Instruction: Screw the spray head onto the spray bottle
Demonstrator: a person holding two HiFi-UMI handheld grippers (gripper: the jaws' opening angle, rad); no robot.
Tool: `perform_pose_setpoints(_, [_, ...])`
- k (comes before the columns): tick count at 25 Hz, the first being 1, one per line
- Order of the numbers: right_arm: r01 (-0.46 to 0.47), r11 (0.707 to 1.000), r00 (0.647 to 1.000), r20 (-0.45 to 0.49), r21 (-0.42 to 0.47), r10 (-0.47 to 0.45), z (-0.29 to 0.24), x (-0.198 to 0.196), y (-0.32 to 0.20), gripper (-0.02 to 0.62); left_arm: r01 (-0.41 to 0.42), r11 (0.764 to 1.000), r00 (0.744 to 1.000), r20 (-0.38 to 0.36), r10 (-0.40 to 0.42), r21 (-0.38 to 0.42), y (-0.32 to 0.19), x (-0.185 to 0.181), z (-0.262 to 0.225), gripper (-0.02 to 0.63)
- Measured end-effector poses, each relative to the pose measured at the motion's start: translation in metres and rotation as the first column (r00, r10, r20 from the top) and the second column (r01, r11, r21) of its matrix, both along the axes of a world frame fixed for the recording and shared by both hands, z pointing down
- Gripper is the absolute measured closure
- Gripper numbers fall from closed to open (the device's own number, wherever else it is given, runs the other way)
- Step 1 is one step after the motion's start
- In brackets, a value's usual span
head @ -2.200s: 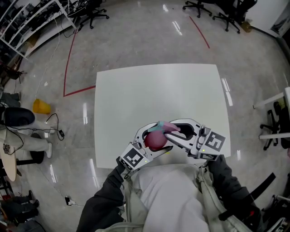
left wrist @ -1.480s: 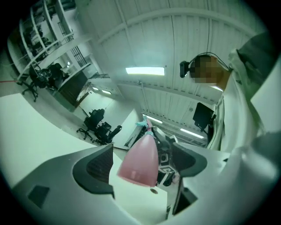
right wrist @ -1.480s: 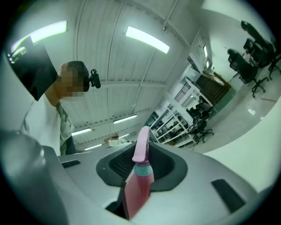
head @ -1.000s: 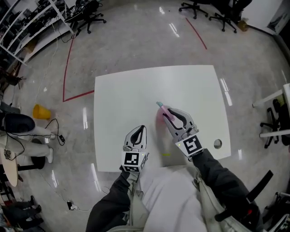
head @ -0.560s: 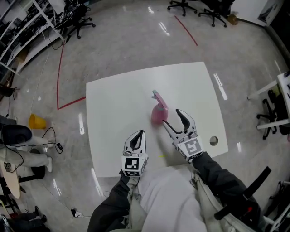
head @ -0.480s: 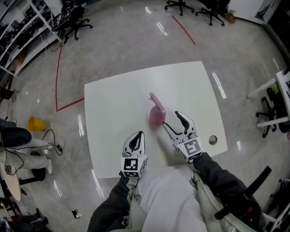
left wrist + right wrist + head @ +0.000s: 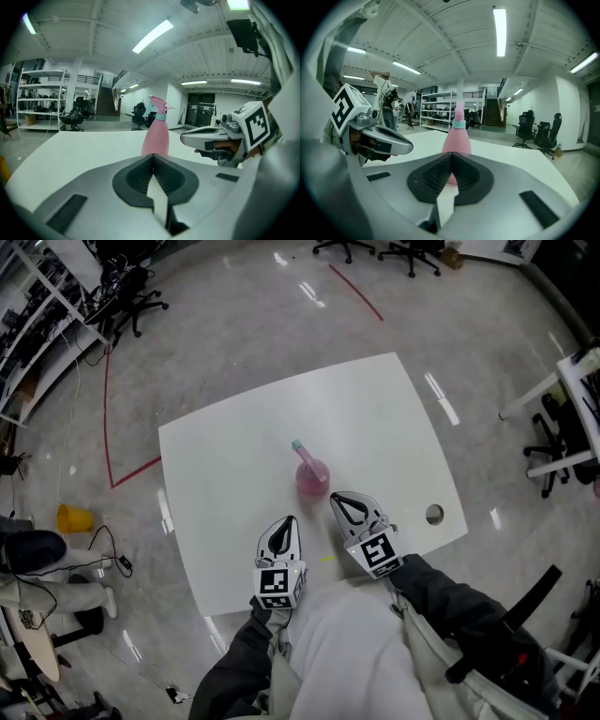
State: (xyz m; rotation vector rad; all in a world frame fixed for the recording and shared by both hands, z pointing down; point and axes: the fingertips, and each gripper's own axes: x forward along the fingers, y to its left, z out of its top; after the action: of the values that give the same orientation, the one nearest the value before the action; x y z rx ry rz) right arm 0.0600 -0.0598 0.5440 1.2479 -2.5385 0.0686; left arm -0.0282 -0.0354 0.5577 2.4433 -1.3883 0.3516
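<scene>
Nearest the person, dark sleeves point(image 7: 448, 604) reach in over the near edge of the white worktop point(image 7: 225, 456); the left hand-held gripper point(image 7: 285, 527) sits low over it, jaws pressed together on nothing; beside it the right hand-held gripper point(image 7: 341, 502) is clenched and empty too; in each gripper view the ribbed pads meet along one seam with no thing between them; off to the right, about level with that gripper, a round hole point(image 7: 434, 515) shows in the worktop

Just past the tips stands the pink spray bottle point(image 7: 312, 479), upright on the worktop and apart from both grippers; the spray head point(image 7: 299, 448) sits on its neck above a teal collar, nozzle pointing away and a little leftward; it looks seated, though I cannot tell how tightly it is screwed

What any next move turns on, to my eye: the bottle lies ahead and between the two; ahead and slightly left of the right hand-held gripper, which is the nearer, and ahead and to the right of the left one; its long axis is vertical, so a grasp would come in from the side – and either pair of jaws would have to open first

Farther off, the grey floor with a red line point(image 7: 106, 418), then office chairs point(image 7: 131, 296)
</scene>
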Motion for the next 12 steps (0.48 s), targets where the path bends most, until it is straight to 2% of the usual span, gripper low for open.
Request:
perform_pose_setpoints(3, [0.023,1.0,0.999,-0.022,0.002,-0.023,0.003,-0.007,0.002,0.6,0.007,1.0,1.0,0.003,-0.007,-0.01,0.0,-0.004,0.004,0.6])
perform_pose_setpoints(12, [0.028,0.999,0.998,-0.057,-0.022,-0.029,0.011,0.007,0.009,0.601,-0.025,0.999,1.0,0.002,0.025,-0.029,0.002,0.017,0.012,0.6])
